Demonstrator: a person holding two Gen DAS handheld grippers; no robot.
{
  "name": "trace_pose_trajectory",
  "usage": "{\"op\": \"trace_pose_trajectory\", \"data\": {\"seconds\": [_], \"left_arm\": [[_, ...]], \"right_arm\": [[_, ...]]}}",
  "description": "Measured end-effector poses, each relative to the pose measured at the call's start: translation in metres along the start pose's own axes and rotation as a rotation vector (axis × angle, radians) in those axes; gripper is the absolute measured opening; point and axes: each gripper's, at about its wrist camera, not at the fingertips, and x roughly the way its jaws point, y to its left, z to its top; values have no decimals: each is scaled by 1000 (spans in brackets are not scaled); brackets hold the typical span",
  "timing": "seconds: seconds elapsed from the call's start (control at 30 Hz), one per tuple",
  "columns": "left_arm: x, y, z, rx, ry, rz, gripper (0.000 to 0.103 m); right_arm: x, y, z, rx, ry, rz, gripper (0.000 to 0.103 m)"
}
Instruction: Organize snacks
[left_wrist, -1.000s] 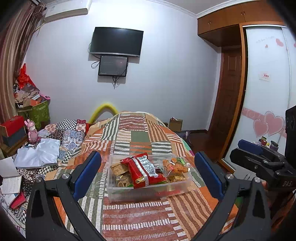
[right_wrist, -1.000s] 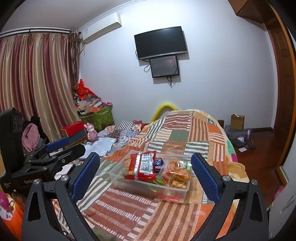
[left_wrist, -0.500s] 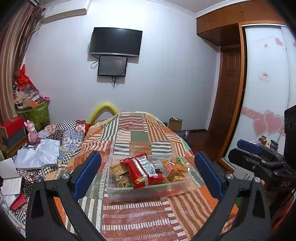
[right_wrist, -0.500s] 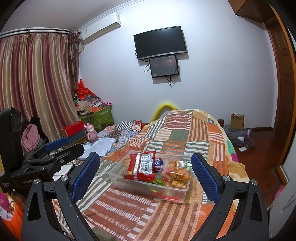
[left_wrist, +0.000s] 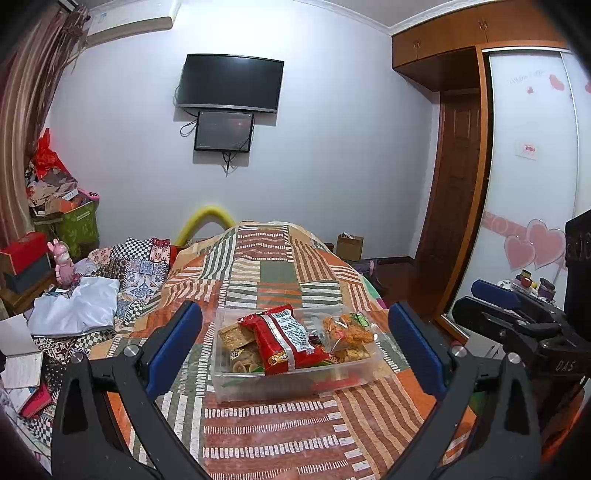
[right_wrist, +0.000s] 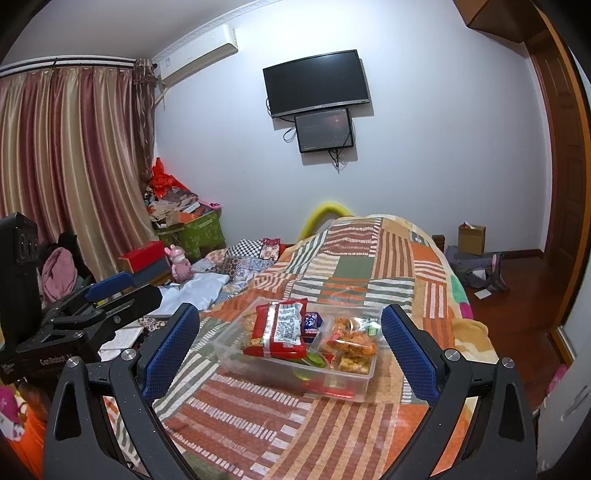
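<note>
Snacks: we see the red packet (left_wrist: 286, 338) lying on top of the clear tub (left_wrist: 295, 384), an orange bag (left_wrist: 347, 332) at its right; we judge everything is gathered in one tub.
Tub: mid-bed on the quilt (left_wrist: 280, 273), within both hands' reach.
Left gripper (left_wrist: 295, 345): fingers wide apart, empty, framing the tub.
Right gripper (right_wrist: 291, 349): likewise spread, holding nothing.

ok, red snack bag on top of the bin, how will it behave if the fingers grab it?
The red bag looks like thin glossy film, so probably floppy and a bit slippery. It seems puffed and likely light; a hard pinch may crush what's inside. It lies loose on other snacks in the clear bin, so a push would likely slide it rather than roll.
</note>
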Motion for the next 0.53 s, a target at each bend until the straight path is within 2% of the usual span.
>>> {"op": "trace_pose_trajectory", "data": {"seconds": [0.53], "left_arm": [[3, -4, -3, 6, 5, 2, 102]], "right_arm": [[2, -7, -6, 11, 19, -10, 98]]}}
